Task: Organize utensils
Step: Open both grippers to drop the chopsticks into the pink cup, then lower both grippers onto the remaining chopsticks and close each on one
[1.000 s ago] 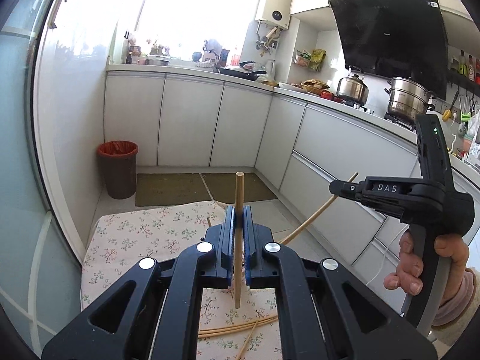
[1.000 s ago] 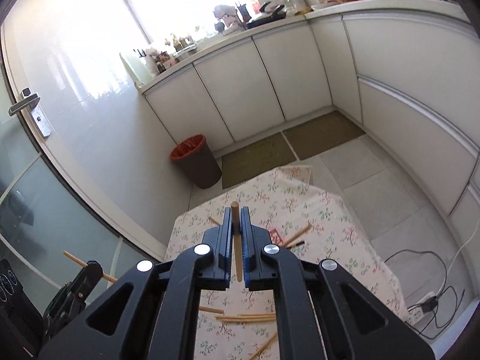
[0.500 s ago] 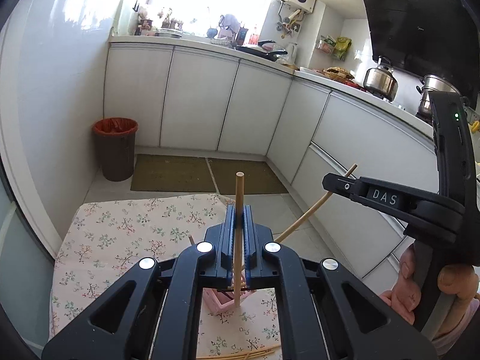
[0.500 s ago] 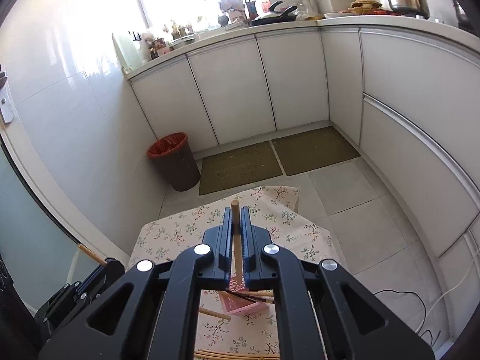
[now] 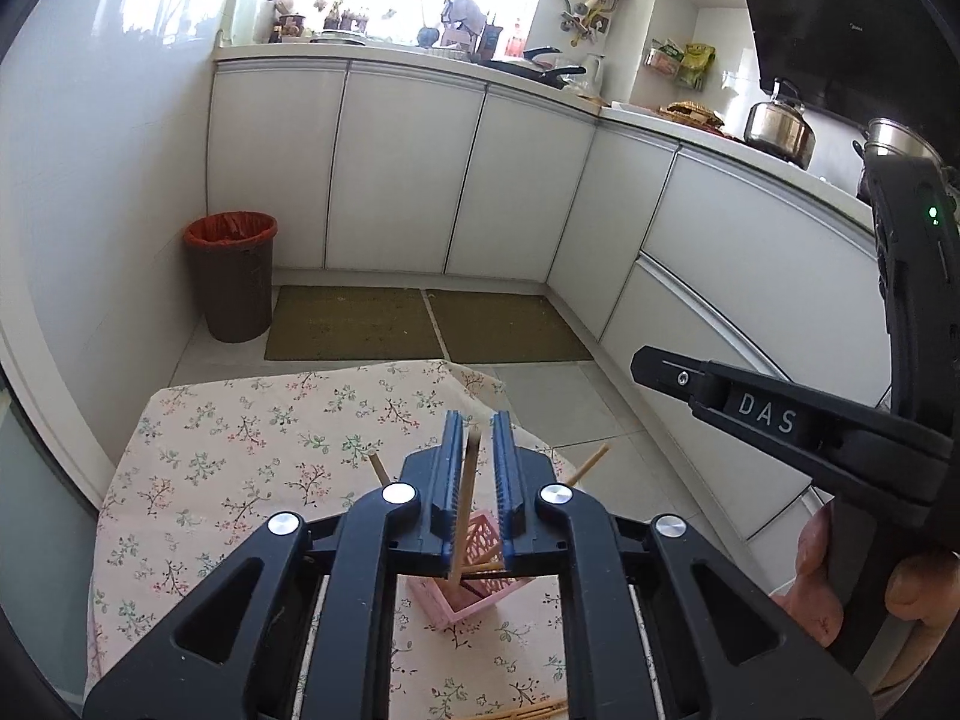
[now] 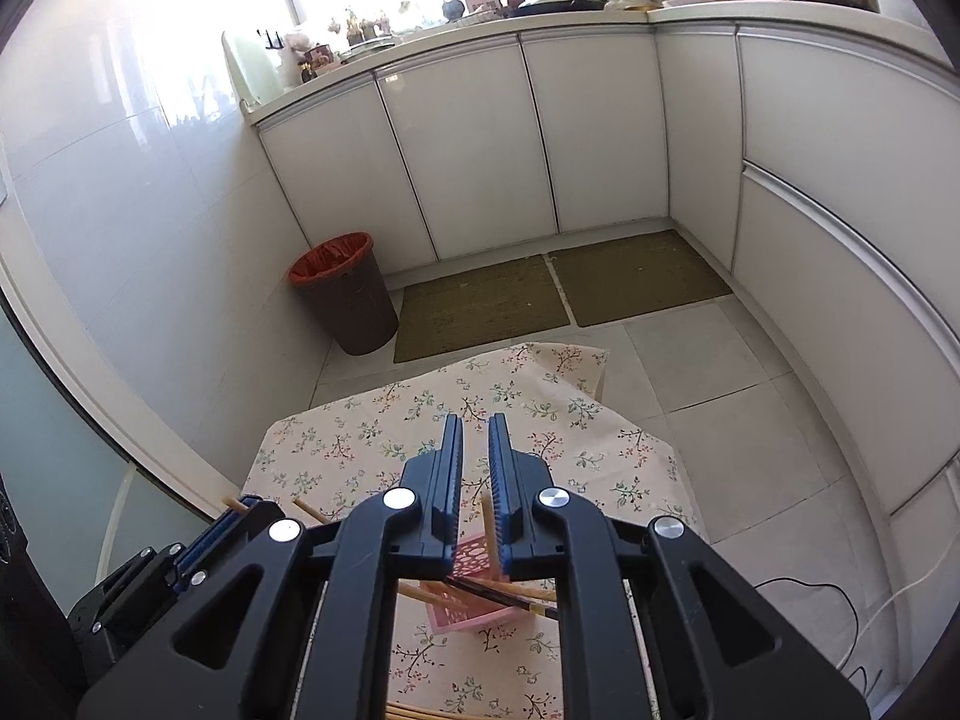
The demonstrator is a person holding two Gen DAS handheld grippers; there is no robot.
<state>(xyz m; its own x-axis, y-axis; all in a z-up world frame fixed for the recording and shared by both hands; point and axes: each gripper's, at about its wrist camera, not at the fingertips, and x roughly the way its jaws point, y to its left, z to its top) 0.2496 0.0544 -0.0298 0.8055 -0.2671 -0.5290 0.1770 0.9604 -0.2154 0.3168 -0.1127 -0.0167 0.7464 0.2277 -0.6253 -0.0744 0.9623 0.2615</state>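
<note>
Cabinets [image 5: 408, 168] with white doors run round the kitchen walls, with two green-brown mats [image 5: 420, 324] on the tiled floor before them and a brown bin [image 5: 231, 276] with a red liner in the corner. Nearer, a worktop under a floral cloth [image 5: 240, 456] carries a small pink basket [image 6: 474, 558] with a perforated wall. Several chopsticks already lie in the basket, leaning over its rim, among them a dark one [image 6: 510, 594]; more pale chopsticks [image 5: 528, 711] lie loose on the cloth at the near edge.

The left gripper [image 5: 477, 480] hangs just above the basket, its jaws opening; a wooden chopstick [image 5: 465, 504] stands tilted in the gap, its lower end down in the basket, with the pads no longer pressing it. The right gripper [image 6: 474, 474] is just above the basket too, jaws likewise opening, and a second chopstick [image 6: 489, 528] shows low between them, loose, dropping into the basket. A hand [image 5: 870, 588] grips the right tool's handle.
</note>
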